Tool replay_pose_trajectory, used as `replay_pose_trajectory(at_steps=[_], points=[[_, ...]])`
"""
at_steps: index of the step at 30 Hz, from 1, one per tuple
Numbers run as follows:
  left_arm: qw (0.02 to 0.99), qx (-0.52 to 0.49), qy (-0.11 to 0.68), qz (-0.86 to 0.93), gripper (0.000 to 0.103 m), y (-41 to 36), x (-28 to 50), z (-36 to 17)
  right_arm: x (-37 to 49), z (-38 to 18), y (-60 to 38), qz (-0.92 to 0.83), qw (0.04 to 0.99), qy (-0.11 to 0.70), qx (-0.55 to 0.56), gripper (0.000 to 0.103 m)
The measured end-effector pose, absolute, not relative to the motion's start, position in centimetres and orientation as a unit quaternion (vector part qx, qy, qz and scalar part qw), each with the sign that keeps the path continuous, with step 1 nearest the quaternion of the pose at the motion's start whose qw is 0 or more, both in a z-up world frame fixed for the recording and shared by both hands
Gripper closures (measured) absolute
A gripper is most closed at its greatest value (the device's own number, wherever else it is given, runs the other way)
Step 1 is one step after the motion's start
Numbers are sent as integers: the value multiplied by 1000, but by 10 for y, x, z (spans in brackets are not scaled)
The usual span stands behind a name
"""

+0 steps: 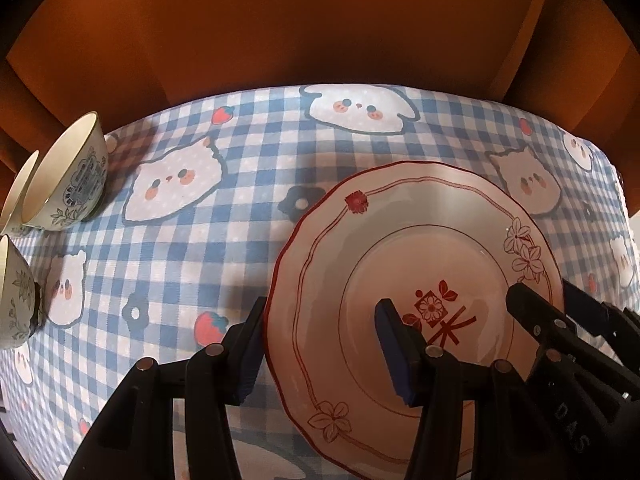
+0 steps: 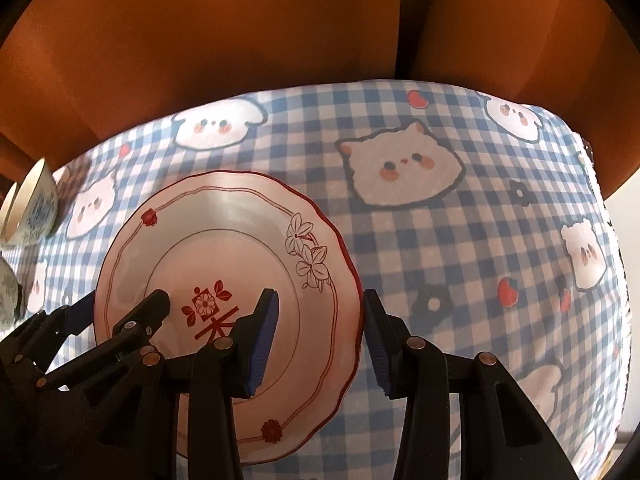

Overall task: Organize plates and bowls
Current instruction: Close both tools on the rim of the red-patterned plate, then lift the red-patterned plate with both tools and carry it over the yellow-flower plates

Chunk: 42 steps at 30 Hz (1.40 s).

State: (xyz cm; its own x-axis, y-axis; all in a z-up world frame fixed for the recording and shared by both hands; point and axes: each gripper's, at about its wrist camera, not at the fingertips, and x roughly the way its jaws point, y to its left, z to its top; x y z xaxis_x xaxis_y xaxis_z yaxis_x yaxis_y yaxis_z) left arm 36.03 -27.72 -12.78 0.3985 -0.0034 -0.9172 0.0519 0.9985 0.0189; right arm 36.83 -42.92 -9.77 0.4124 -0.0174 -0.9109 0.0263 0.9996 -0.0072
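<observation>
Table (image 1: 280,152) covered by blue-and-white checked cloth (image 2: 460,240) printed with cartoon animal faces, strawberries, flowers. Orange-brown panelled wall (image 1: 320,28) seen beyond far edge at 12 o'clock. Soft shadows cast across cloth.

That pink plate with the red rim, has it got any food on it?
Empty. The plate shows only its painted flowers and red emblem, no food.

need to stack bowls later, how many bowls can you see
3, all at the left edge of the table: a blue-patterned bowl, another rim just behind it, and a leaf-patterned bowl nearer the camera. More may sit out of frame.
</observation>
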Motion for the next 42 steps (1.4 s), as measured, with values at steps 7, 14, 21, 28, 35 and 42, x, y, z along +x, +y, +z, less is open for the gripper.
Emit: replay_pose_trajectory(at_steps=[7, 14, 21, 28, 35, 42], points=[[846, 46, 531, -3, 47, -291, 351, -128, 373, -109, -426, -14, 842, 540, -9, 56], [842, 39, 539, 4, 48, -290, 363, -129, 375, -112, -426, -12, 843, 538, -16, 56], [836, 39, 547, 1, 48, -293, 356, -122, 372, -107, -424, -12, 837, 546, -20, 56], [844, 31, 535, -4, 48, -292, 348, -99, 363, -83, -424, -17, 844, 535, -24, 56], [853, 35, 521, -12, 48, -282, 335, -77, 350, -60, -415, -22, 852, 522, -28, 56], [859, 24, 511, -28, 48, -265, 316, -56, 327, -39, -397, -36, 858, 512, -36, 56]])
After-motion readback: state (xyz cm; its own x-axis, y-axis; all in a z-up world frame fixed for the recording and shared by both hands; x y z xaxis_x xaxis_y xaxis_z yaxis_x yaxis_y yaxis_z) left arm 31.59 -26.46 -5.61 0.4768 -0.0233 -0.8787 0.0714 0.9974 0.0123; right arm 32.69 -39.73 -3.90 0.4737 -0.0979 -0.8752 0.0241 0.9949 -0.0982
